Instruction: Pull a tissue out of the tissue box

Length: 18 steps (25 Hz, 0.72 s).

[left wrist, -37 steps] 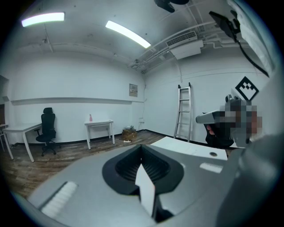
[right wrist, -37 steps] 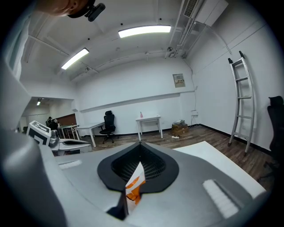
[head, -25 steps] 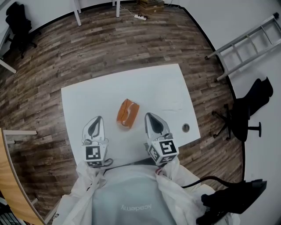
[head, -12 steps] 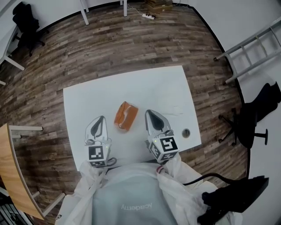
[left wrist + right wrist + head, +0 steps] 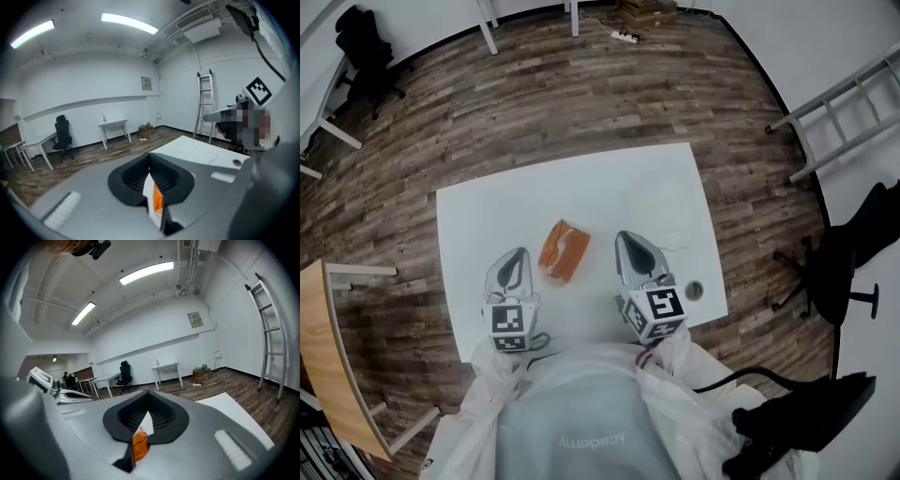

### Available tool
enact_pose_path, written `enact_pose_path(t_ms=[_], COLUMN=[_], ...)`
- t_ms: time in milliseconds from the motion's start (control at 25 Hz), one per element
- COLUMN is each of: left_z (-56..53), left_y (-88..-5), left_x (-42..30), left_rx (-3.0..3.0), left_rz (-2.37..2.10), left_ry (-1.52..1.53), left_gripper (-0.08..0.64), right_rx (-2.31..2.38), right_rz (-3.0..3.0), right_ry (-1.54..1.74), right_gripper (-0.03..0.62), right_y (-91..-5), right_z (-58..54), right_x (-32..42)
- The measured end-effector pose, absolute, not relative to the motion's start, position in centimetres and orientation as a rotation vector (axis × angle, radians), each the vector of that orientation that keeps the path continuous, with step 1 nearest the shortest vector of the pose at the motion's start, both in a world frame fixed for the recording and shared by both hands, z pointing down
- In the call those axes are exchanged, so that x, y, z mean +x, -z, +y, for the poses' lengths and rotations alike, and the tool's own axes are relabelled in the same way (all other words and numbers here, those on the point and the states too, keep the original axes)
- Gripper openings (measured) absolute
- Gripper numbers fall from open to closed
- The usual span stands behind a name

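White table point(image 5: 511, 202) carries it all; over its front edge the left gripper point(image 5: 516, 255) has its jaws pressed together, empty; the orange tissue box point(image 5: 563, 249) lies mid-surface between both grippers; the right gripper point(image 5: 624, 238), near the front-right corner, is likewise closed on nothing.

Only readable text: pale print on the grey top point(image 5: 572, 412), behind both sets of jaws, upside down in head view, roughly "academy", first letter unclear. Left cube point(image 5: 510, 321) and right cube point(image 5: 657, 307), behind the jaws, carry black-and-white square codes, no letters. Wall plaque point(image 5: 146, 83), far ahead of the left jaws, too small to read.
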<state>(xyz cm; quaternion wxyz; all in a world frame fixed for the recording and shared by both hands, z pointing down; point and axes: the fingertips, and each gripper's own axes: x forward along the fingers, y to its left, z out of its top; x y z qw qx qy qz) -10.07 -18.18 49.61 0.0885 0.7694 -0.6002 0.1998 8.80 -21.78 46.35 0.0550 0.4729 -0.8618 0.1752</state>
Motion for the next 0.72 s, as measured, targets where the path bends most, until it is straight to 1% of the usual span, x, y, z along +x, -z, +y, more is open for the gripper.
enact_pose_path(t_ms=[120,200,360,560,720], left_z=[-18.0,-17.9,-17.9,-17.8,-18.1], left_y=[-50.4,-50.9,-51.8,-53.1,-54.1], left_x=[-9.5,-9.2,-8.5,-6.9,-5.4], left_rx=[2.294,2.293,2.300,2.326,2.350], left_rz=[-1.745,-1.706,-1.645,-1.506,-1.428], left_ry=[-0.617,-0.628,-0.649,-0.660,-0.672], left_gripper=[0.004,0.047,0.111,0.242,0.292], right_rx=[1.437,1.435,1.436,1.444,1.453], right_rz=[-2.617,-2.618,-2.615,-2.603,-2.596], right_ry=[-0.533,-0.531,-0.533,-0.538,-0.543], right_gripper=[0.000,0.000,0.000,0.000,0.000], right_y=[-46.5,-46.6,-46.7,-46.8,-47.0], right_z=[-21.7,-21.7,-21.6,-21.7,-21.9], right_x=[9.0,9.0,9.1,9.4,10.0])
